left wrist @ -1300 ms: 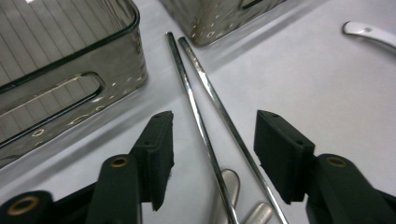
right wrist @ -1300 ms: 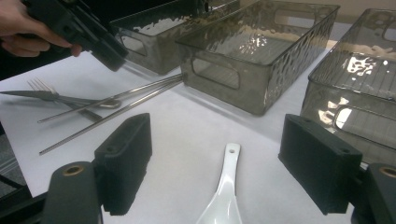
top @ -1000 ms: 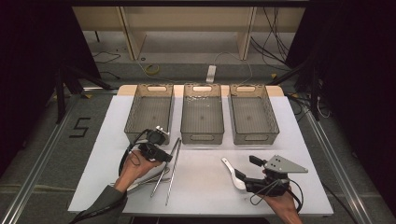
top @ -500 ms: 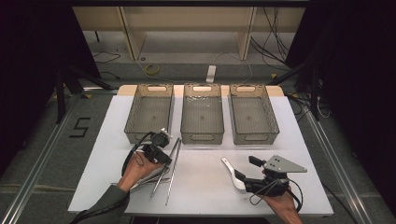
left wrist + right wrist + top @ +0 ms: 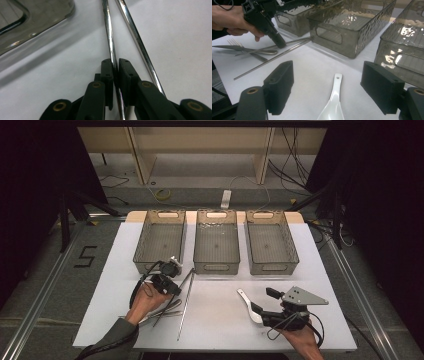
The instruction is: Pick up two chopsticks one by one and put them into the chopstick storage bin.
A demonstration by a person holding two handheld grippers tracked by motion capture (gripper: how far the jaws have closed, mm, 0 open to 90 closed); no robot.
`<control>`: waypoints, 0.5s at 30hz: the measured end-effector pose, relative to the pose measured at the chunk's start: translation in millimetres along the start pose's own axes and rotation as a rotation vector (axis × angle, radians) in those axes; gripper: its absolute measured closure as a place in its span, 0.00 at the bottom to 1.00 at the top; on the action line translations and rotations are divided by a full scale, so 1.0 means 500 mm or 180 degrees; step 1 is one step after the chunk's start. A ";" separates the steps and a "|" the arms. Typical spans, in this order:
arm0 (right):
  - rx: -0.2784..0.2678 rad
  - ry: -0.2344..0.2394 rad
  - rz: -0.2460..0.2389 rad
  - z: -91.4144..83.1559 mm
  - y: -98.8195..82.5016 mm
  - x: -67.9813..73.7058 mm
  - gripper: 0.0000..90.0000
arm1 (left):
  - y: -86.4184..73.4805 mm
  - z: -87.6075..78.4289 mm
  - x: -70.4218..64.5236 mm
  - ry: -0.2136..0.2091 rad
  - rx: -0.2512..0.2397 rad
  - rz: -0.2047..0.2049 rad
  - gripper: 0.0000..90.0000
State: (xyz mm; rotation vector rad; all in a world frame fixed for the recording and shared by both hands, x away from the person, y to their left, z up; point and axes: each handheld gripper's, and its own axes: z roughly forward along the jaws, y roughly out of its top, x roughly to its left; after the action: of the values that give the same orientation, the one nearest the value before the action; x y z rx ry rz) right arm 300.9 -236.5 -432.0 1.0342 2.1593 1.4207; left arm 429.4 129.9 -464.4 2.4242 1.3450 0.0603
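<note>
Left gripper (image 5: 115,72) clamps one steel chopstick (image 5: 111,47) on the white table (image 5: 215,320).

Its jaws have just been closing and now pinch that chopstick, which lies just in front of the middle bin (image 5: 216,242); a second chopstick (image 5: 140,45) lies just beside the first, outside the jaws. The right gripper (image 5: 329,92) stands with jaws wide apart around the handle of a white spoon (image 5: 334,102), not touching it, well right of the chopsticks. A fork (image 5: 242,47) lies under the left hand (image 5: 145,302).
</note>
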 end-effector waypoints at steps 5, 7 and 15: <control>0.0002 0.0008 -0.0004 0.000 0.000 0.001 0.30 | -0.004 -0.003 0.008 0.0061 -0.0022 -0.0079 0.94; 0.0004 0.0008 -0.0002 0.001 0.000 0.001 0.30 | -0.004 -0.003 0.011 0.0034 -0.0026 -0.0089 0.94; 0.0002 0.0020 -0.0001 0.000 0.000 0.001 0.30 | -0.006 -0.013 0.015 0.0011 -0.0063 -0.0093 0.95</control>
State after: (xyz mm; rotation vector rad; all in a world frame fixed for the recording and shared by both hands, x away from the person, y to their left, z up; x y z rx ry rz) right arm 300.8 -235.9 -431.9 1.0311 2.1643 1.4250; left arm 429.6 139.4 -460.4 2.3886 1.3746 0.0701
